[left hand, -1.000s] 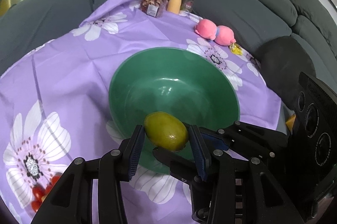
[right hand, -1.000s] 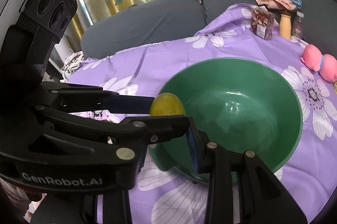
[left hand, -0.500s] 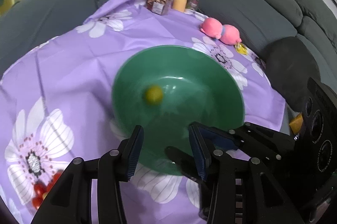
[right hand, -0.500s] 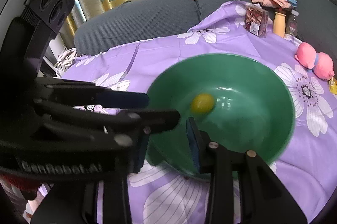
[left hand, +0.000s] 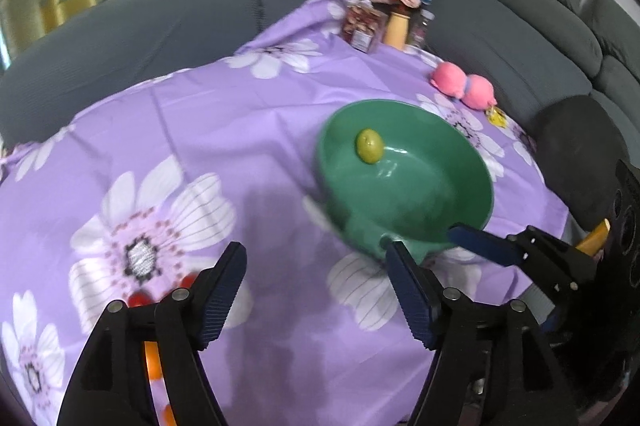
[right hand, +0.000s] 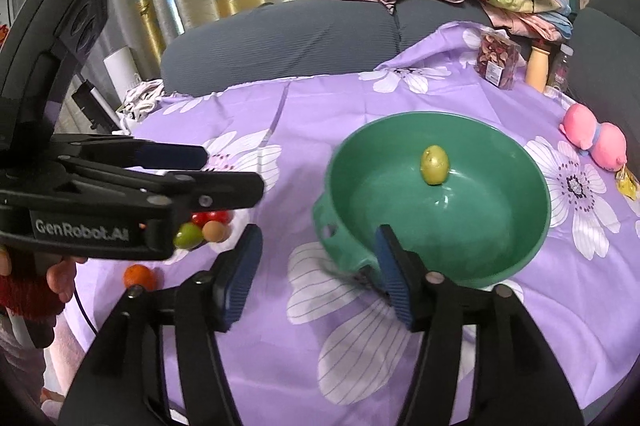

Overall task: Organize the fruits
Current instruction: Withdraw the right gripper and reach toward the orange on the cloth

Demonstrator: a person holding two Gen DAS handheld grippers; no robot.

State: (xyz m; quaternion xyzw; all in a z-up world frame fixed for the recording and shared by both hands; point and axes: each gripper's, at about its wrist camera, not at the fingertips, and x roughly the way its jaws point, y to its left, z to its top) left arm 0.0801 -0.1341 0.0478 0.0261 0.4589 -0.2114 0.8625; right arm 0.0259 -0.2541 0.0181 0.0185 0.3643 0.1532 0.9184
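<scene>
Yellow-green fruit [right hand: 434, 164] now lies loose inside the green bowl [right hand: 532, 162], toward its far wall, no longer pinched at the near rim by the left gripper [left hand: 316, 290]. Both the left gripper and the right gripper [right hand: 316, 266] have just been opening; each stands spread and empty on the near side of the bowl. One fruit counts as sorted; the remaining fruits [right hand: 208, 226] wait left of the bowl.

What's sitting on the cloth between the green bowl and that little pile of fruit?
Nothing: in the right wrist view, only bare purple flowered cloth separates the green bowl from the fruit pile.
</scene>
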